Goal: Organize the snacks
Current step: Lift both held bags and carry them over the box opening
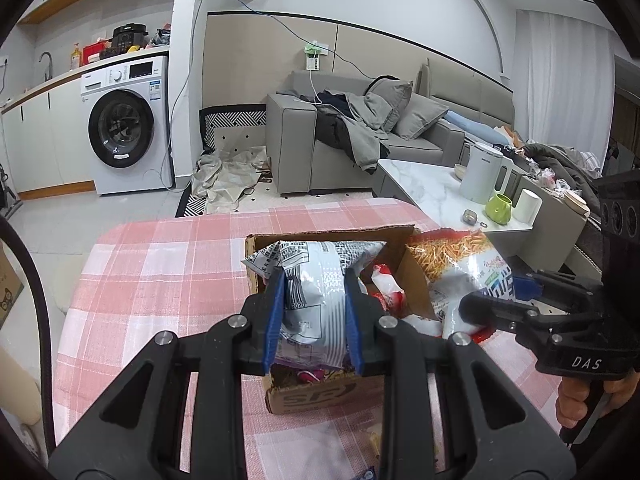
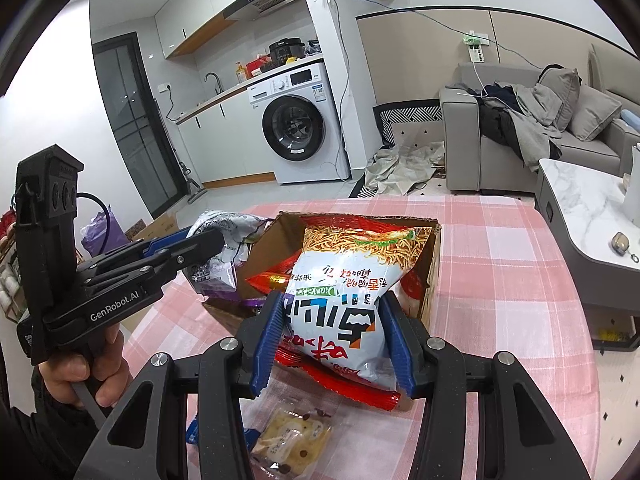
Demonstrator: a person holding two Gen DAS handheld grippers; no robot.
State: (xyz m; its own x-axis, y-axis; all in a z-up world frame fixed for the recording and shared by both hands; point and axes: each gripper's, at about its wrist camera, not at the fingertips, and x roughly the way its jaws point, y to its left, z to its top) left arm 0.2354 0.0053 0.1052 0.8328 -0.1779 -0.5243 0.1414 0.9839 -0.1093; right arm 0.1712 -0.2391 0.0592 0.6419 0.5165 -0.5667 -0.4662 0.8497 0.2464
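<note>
Pink-and-white checked tablecloth (image 1: 168,264); brown cardboard box (image 2: 430,276).

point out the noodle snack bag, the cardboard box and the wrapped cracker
noodle snack bag (image 2: 340,312), right wrist view, middle of its printed front
cardboard box (image 2: 428,280), right wrist view, right side wall
wrapped cracker (image 2: 292,438), right wrist view, centre of the biscuit

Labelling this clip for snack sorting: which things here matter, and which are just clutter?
Part of the job:
- grey snack bag, in left gripper
- noodle snack bag, in right gripper
- cardboard box
- cookie packet

Just lying about:
- kettle
- green mug
- washing machine
- sofa
</note>
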